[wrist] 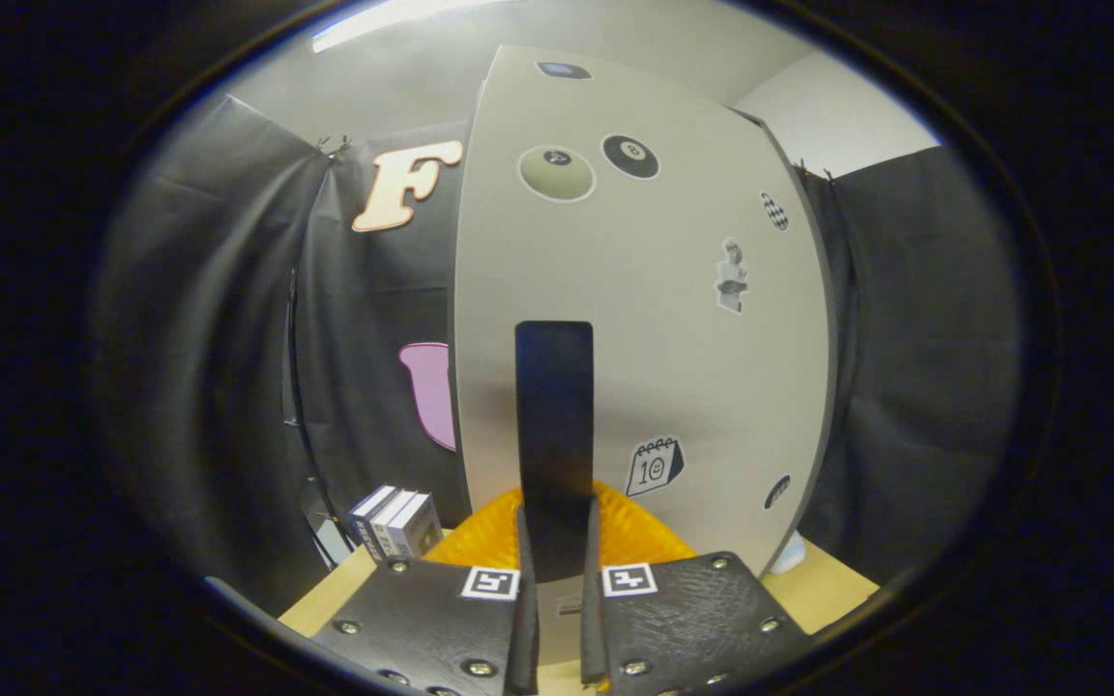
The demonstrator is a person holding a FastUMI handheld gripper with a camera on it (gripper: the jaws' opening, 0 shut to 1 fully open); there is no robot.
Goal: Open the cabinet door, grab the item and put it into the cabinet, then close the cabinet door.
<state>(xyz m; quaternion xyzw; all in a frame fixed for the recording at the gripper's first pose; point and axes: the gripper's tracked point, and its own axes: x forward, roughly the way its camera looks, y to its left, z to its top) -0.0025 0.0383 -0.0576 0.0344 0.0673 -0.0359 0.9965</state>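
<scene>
The pale cabinet door [683, 367] stands upright close in front of me, its face dotted with stickers. A black vertical bar handle [554, 406] runs down its middle. My gripper [557, 517] is shut on the lower end of that handle, one finger pressing on each side. How far the door stands open cannot be told. A small pale object [790, 557] peeks out on the table behind the door's lower right corner, mostly hidden.
Three small boxes [393, 522] stand side by side on the wooden table [823, 585], left of the door's lower edge. Black cloth walls close in on both sides of the cabinet.
</scene>
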